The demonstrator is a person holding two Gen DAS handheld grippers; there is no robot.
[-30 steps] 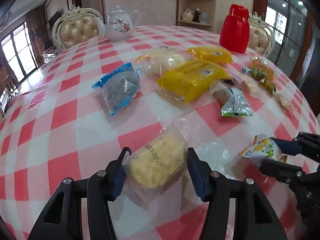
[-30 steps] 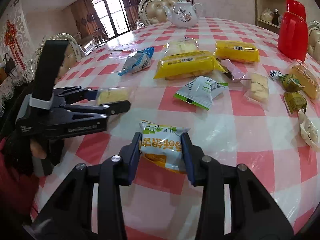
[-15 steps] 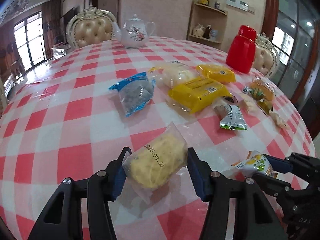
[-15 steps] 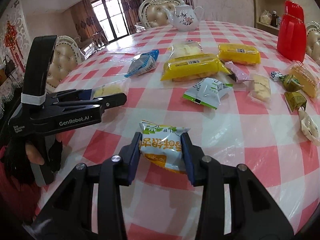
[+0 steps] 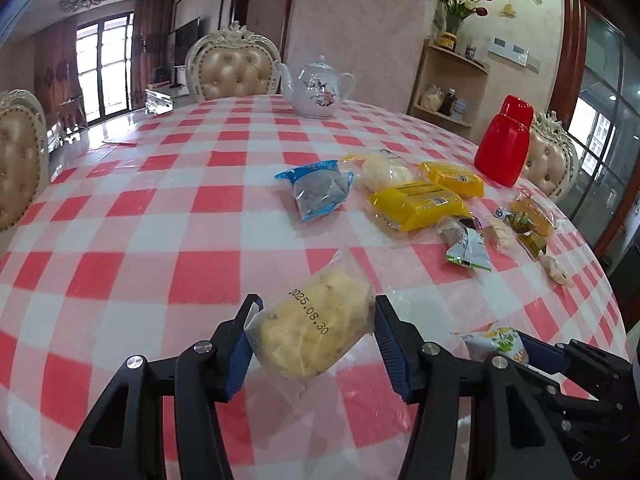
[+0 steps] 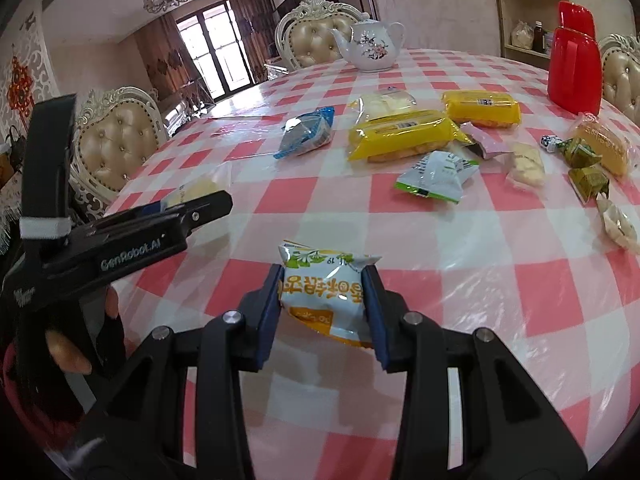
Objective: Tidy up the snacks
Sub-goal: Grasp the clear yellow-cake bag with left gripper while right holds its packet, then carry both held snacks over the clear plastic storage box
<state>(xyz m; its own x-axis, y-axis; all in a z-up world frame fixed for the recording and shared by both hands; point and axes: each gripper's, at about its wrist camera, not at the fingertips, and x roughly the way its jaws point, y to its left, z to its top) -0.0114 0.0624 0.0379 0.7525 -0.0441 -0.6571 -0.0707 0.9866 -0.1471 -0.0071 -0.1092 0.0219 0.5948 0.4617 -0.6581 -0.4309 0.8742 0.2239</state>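
Observation:
My left gripper (image 5: 314, 334) is shut on a clear-wrapped yellow cake (image 5: 316, 330) stamped with a date, held above the red-and-white checked table (image 5: 160, 208). My right gripper (image 6: 324, 312) is shut on a white-and-orange snack packet (image 6: 326, 294), also seen at the lower right of the left wrist view as the same packet (image 5: 498, 342). Further back lie a blue-edged packet (image 5: 320, 190), two yellow packs (image 5: 416, 204), a white-and-green sachet (image 6: 438, 174) and several small sweets (image 6: 584, 160). The left gripper (image 6: 188, 208) shows from the side in the right wrist view.
A white flowered teapot (image 5: 318, 88) stands at the table's far side and a red flask (image 5: 506, 140) at the back right. Padded chairs (image 5: 232, 66) ring the table. A shelf (image 5: 448, 80) stands by the wall. A person's hand (image 6: 68, 356) grips the left tool.
The left gripper has lifted and rolled level with the yellow cake, so the table sits lower and more room shows. The right gripper has barely moved with its packet.

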